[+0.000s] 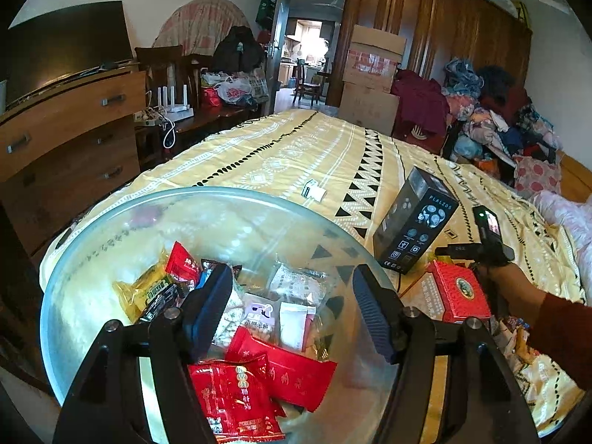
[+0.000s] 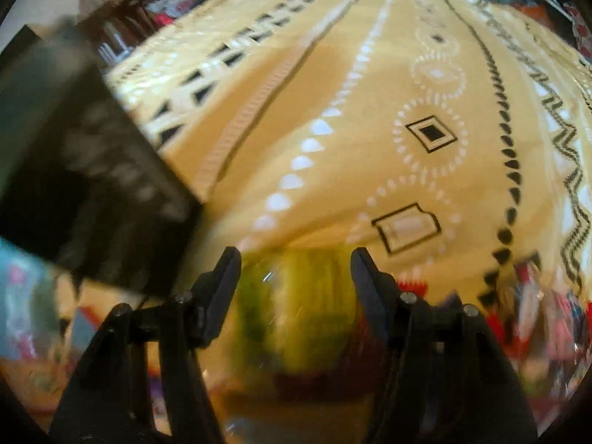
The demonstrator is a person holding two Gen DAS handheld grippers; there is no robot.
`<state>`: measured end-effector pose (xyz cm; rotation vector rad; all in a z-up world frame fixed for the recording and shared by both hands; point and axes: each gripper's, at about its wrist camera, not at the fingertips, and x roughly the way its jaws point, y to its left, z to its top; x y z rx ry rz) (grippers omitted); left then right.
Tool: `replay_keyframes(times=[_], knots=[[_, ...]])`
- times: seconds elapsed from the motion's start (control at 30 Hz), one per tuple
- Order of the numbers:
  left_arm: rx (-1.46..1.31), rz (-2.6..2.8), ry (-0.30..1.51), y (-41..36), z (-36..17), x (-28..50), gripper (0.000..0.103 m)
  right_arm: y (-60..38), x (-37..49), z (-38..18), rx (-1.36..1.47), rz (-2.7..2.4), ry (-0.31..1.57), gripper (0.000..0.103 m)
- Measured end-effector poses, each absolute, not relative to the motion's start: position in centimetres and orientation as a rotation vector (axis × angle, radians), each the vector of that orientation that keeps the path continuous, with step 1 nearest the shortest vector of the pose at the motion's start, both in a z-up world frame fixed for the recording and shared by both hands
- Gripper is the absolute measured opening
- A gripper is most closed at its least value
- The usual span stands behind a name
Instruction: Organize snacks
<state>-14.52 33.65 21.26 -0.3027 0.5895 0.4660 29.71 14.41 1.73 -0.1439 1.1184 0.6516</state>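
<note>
Your snacks sit mostly in the clear glass bowl [image 1: 111, 218] right under your left gripper [image 1: 292, 310]. Nearest you, two red wrapped packets [image 1: 259, 388] overlap at the bowl's near side, their long axes running roughly left to right, the upper one slanting down toward the right. Behind them lie a white sachet [image 1: 292, 323] standing lengthwise away from you, a pale packet with a dark figure on it [image 1: 261, 314], a yellow packet [image 1: 142, 288] and another small red one [image 1: 183, 262] tipped up at the far left. Your left gripper hangs over the bowl with its jaws wide apart and nothing between them.

In the right wrist view your right gripper [image 2: 296, 281] is also spread wide; a yellow-green packet [image 2: 296, 303] shows between and below the fingers, but the blur is heavy (you cannot tell whether the pads touch it). More loose packets [image 2: 547, 318] lie at the right edge.

Just right of the bowl stands a black box [image 1: 414, 222], tilted, and a red box [image 1: 460, 292] lies beside it. Your right hand [image 1: 507, 277] shows past that.

All of it rests on a bed with a yellow patterned sheet [image 1: 296, 148]. A wooden dresser [image 1: 70, 125] stands to the left, a dark wardrobe [image 1: 436, 18] at the back, clothes piled [image 1: 495, 118] at the right.
</note>
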Motion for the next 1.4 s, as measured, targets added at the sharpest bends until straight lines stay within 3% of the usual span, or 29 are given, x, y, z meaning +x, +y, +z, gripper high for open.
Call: replay_keyframes(times=[0.17, 0.73, 0.87, 1.03, 1.1, 1.2, 1.4], knots=[[-0.309, 0.441, 0.608, 33.3, 20.5, -13.3, 0.07, 15.3, 28.3, 1.1, -0.158, 0.747, 1.169, 0.063], [-0.296, 0.309, 0.592, 28.0, 22.7, -13.7, 0.072, 11.1, 5.8, 1.4, -0.693, 1.104, 1.135, 0.07], [-0.283, 0.248, 0.613, 25.9, 22.7, -14.0, 0.072, 7.3, 3.7, 2.3, -0.666, 1.072, 1.092, 0.069], [-0.296, 0.199, 0.646, 24.1, 22.1, -14.5, 0.072, 1.8, 0.8, 7.8, -0.495, 1.053, 0.914, 0.071], [-0.307, 0.185, 0.655, 23.6, 21.9, -14.6, 0.073, 0.5, -0.6, 8.7, -0.433, 1.064, 0.927, 0.071], [-0.314, 0.166, 0.656, 23.1, 21.8, -14.8, 0.072, 0.6, -1.5, 7.3, -0.314, 1.109, 1.049, 0.071], [-0.303, 0.113, 0.693, 21.6, 21.6, -14.7, 0.073, 4.1, -3.4, 2.6, -0.339, 1.051, 1.111, 0.071]])
